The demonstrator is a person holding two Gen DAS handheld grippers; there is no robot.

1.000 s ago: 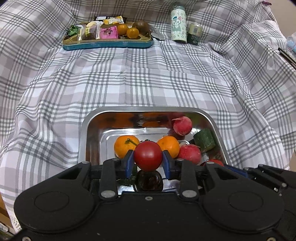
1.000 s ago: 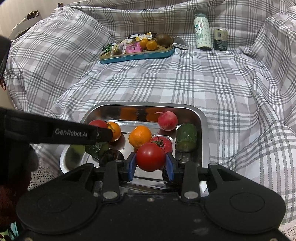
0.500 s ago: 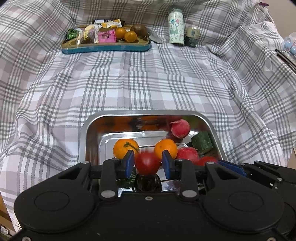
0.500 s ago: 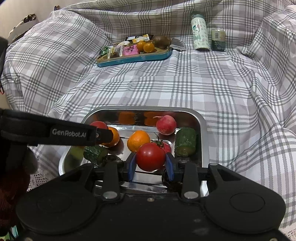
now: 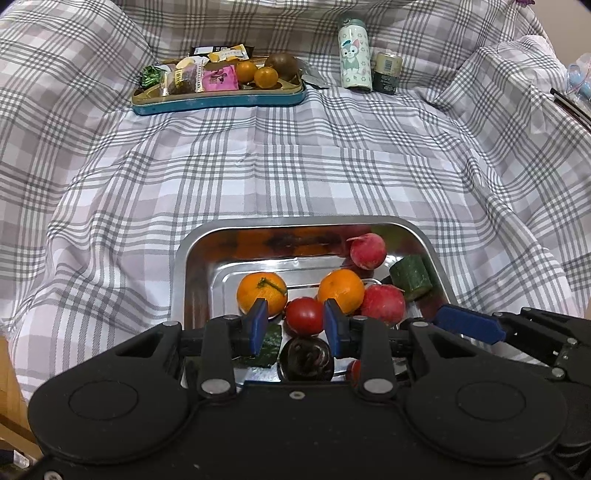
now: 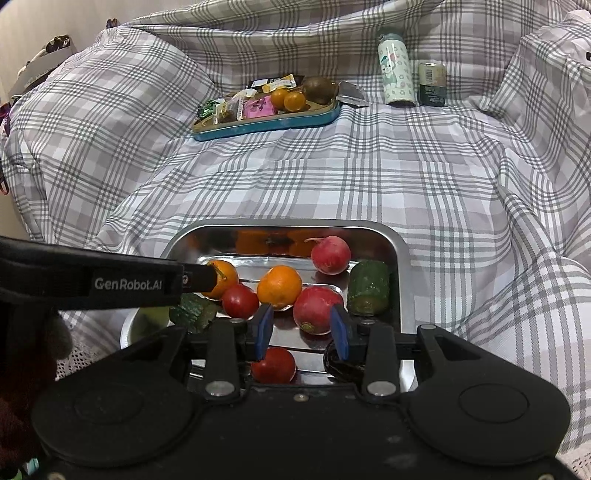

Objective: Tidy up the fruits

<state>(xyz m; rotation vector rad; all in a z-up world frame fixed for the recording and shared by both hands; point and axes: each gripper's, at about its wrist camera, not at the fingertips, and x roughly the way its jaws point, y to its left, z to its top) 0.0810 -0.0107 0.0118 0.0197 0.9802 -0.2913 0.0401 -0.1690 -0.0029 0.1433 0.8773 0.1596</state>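
Rumpled grey-and-white checked cloth (image 5: 295, 177) (everywhere), pale wall (image 6: 44, 26) behind.

Cloth (image 5: 295, 177): white ground, grey plaid. Metal tray (image 5: 181, 258), lower centre: mirror silver, showing orange and red reflections. Contents: two orange mandarins (image 5: 261, 291), one with a green stem; red tomato (image 5: 304, 315); two pink-red radishes (image 5: 368, 250); dark green cucumber piece (image 5: 410, 277). Far tray (image 5: 221, 100), upper left: teal rim. Bottle (image 5: 354, 59), upper right: pale mint with a cartoon print. Finger pads (image 5: 258, 325): blue on black.

hidden: dark fruit (image 5: 306, 358) partly behind left gripper (image 5: 295, 323) | unreadable: snack packets (image 5: 192, 75) labels
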